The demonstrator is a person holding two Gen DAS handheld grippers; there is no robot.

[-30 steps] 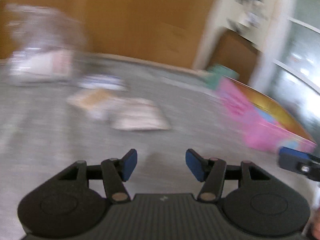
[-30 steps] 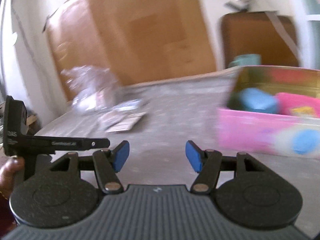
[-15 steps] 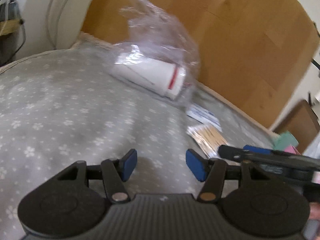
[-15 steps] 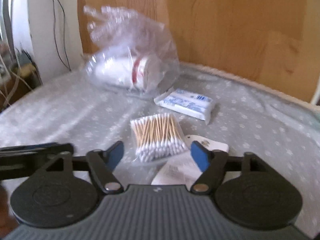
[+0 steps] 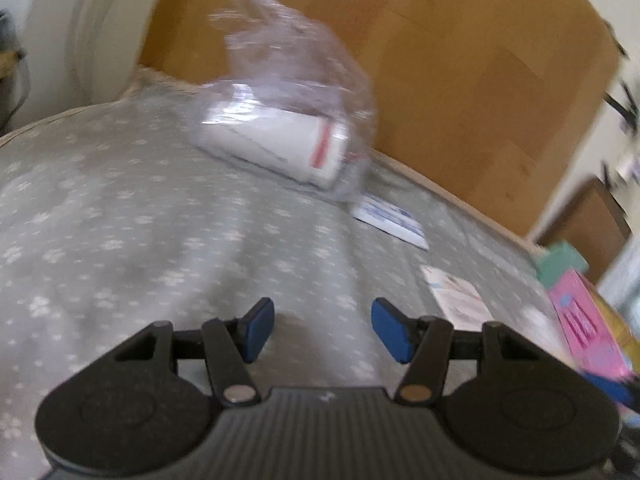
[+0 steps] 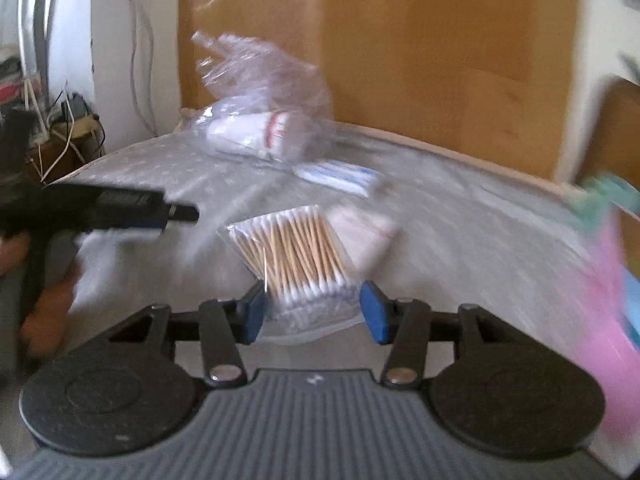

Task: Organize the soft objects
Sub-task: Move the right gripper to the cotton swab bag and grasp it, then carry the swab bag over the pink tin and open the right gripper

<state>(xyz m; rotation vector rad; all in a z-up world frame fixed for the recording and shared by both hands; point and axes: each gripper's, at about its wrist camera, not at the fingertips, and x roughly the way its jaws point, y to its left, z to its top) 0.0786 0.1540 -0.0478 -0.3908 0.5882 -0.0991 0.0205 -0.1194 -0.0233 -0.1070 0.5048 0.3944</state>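
Since half a second ago the right gripper (image 6: 310, 310) has closed in on the swab pack (image 6: 294, 260), which now lies between its spread fingers, ready to pinch, while the left gripper (image 5: 322, 330) hangs spread and empty.

A bed under a grey sheet (image 5: 160, 220) printed with small white paw marks fills the foreground; behind it stands a broad wooden headboard (image 6: 420, 52) of warm orange-brown; to the left rises a white wall (image 6: 116, 60) with thin cables hanging down it, and a tangle of wires (image 6: 68, 120) sits low in the corner; daylight is soft and even; much is blurred.
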